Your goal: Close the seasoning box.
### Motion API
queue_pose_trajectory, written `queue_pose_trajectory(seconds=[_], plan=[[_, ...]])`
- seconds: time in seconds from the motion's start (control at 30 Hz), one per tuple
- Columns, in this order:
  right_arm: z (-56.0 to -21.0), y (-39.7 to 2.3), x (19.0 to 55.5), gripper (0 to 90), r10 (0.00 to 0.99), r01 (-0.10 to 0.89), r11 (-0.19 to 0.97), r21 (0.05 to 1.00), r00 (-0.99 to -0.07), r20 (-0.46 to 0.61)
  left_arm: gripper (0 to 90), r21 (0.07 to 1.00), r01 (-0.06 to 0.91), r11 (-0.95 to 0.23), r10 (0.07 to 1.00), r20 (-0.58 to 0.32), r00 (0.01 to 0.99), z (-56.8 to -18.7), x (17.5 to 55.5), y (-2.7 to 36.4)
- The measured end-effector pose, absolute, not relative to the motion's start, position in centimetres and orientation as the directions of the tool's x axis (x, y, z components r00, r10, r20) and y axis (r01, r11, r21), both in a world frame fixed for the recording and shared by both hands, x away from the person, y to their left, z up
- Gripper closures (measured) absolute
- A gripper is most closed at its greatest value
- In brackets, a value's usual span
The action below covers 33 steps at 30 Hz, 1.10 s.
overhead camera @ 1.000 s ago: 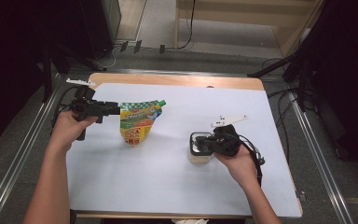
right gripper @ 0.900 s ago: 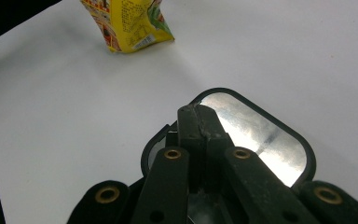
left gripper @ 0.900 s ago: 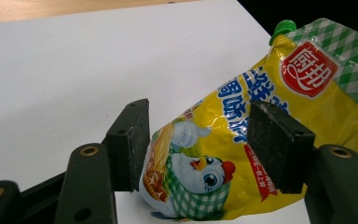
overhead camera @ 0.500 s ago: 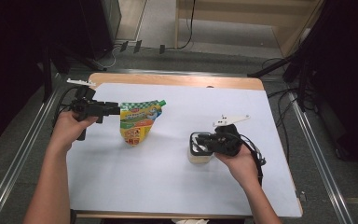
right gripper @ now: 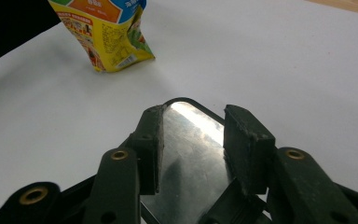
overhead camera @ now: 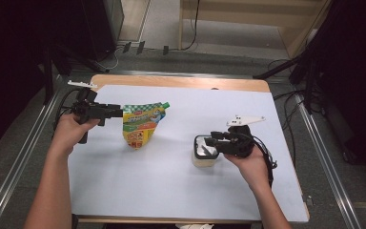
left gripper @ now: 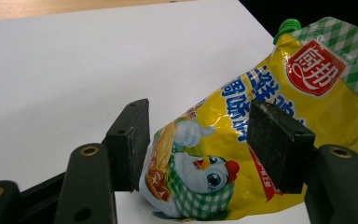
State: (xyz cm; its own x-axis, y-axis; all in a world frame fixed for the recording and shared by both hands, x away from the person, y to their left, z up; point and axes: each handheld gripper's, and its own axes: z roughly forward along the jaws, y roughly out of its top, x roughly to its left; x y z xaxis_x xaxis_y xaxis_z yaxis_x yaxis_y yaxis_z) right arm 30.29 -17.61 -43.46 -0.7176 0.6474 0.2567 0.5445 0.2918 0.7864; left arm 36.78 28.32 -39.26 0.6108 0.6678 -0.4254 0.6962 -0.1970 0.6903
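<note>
Now the left gripper (overhead camera: 116, 112) is held above the left part of the white table sheet (overhead camera: 171, 191), and its jaws stand wide apart with nothing between the pads. Its tips come just beside the upper left edge of the yellow pouch (overhead camera: 143, 124). In the left gripper view this yellow pouch (left gripper: 261, 135) lies past the two open jaws, showing a cartoon chicken, a red label and a green cap (left gripper: 288, 24) at the top corner.

On the right side, the right gripper (overhead camera: 208, 144) is over a small rectangular container (overhead camera: 204, 153) with a dark rim. In the right gripper view its jaws are narrow but not closed, and the shiny lid (right gripper: 193, 154) of the container shows in the gap. I cannot tell if the pads touch it. The pouch and the container are well apart.
</note>
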Motion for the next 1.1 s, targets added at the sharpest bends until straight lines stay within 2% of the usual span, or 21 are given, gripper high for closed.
queue_pose_trajectory(seconds=[0.57,1.1], plan=[[-43.9,-21.0,31.0,50.7,0.706,0.542,0.211,0.813,-0.66,0.256,40.0,0.685,0.702,-0.194,0.67,-0.431,0.605,-39.5,36.9,28.5],[-45.7,-23.6,31.9,38.2,0.774,0.574,0.159,0.803,-0.578,0.259,39.9,0.678,0.711,-0.185,0.67,-0.442,0.596,-39.9,37.1,28.7]])
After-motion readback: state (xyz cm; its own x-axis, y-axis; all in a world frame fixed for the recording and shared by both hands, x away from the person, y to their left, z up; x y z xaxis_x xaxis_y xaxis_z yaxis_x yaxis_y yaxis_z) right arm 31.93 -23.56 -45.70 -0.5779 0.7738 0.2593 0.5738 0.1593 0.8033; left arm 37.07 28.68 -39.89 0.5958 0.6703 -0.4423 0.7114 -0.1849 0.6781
